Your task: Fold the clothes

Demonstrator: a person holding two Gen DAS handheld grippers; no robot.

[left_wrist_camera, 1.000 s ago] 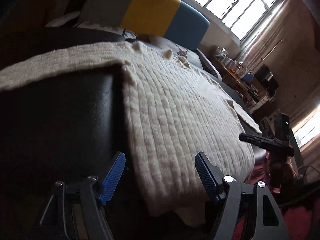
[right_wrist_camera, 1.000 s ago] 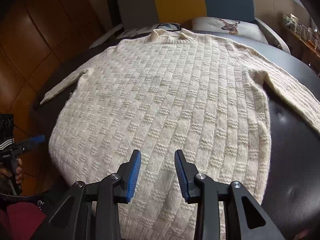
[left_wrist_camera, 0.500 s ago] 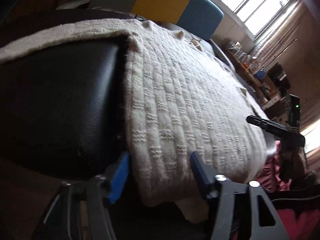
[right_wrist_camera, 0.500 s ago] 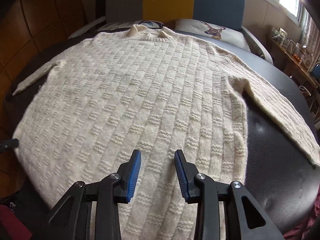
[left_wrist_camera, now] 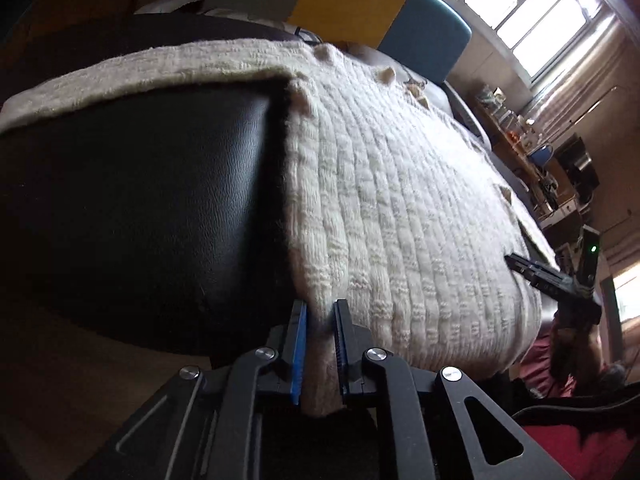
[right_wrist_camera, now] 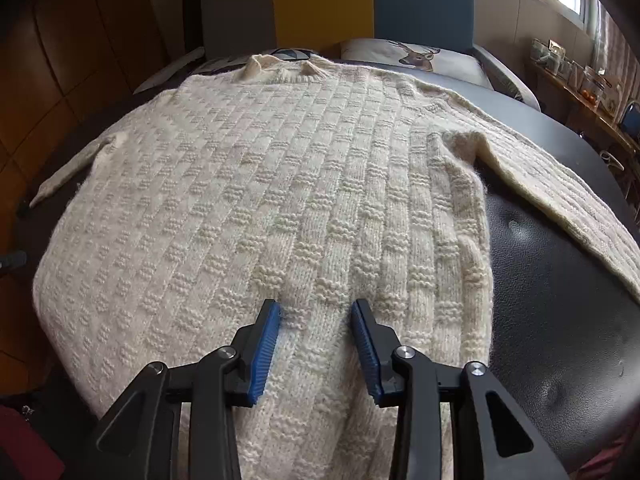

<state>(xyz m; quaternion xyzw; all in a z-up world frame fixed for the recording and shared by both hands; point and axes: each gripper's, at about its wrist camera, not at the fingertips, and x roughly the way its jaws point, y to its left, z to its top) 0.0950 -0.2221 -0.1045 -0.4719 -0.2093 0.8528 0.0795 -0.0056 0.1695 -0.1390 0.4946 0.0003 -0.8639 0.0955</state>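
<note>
My left claw (left_wrist_camera: 320, 344) is clamped on the hem corner of the cream knit sweater (left_wrist_camera: 392, 200), w/ a fold of knit pinched between the blue pads; the jaws are easing open a touch, fabric still between them. Sweater lies flat, spread over a black leather surface (left_wrist_camera: 140, 208), neck end at 12 o'clock, hem at 6 in the right wrist view. My right claw (right_wrist_camera: 316, 344) is apart, jaws opening slightly, tips pressed down onto the knit near the hem, w/ a ridge of fabric bunched between the pads but not squeezed. One sleeve (right_wrist_camera: 568, 208) runs out toward 3 o'clock over the black leather, the other sleeve (right_wrist_camera: 64, 176) toward 9. Behind the collar at 12: grey/yellow/blue backrest (right_wrist_camera: 320, 0) and a deer-print cushion (right_wrist_camera: 416, 60). In the left wrist view the right claw shows at 3 o'clock by the far hem edge, window (left_wrist_camera: 520, 12) at 1 o'clock.
</note>
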